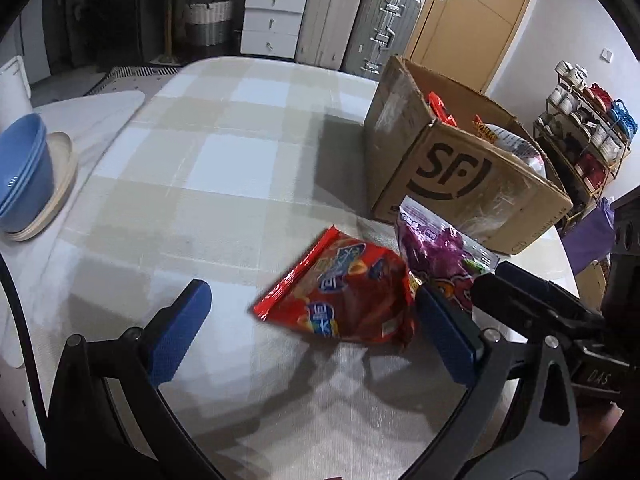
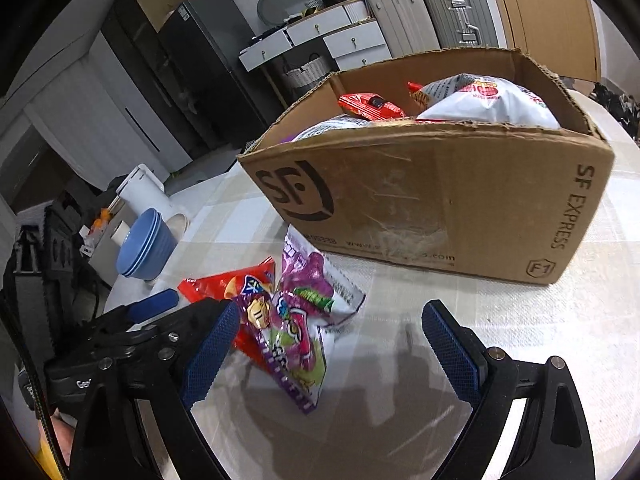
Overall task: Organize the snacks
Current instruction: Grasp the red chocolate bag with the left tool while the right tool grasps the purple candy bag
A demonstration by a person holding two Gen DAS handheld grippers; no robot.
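So, two bags left to box

Both hand-held grippers, left (image 1: pixel 312 332) and right (image 2: pixel 332 352), hang released over the bench (image 1: pixel 224 168). Red snack bag (image 1: pixel 344 300) and purple snack bag (image 2: pixel 304 320) overlap just before the cardboard box (image 2: pixel 440 200). I'd pinch an edge seam, one bag only.
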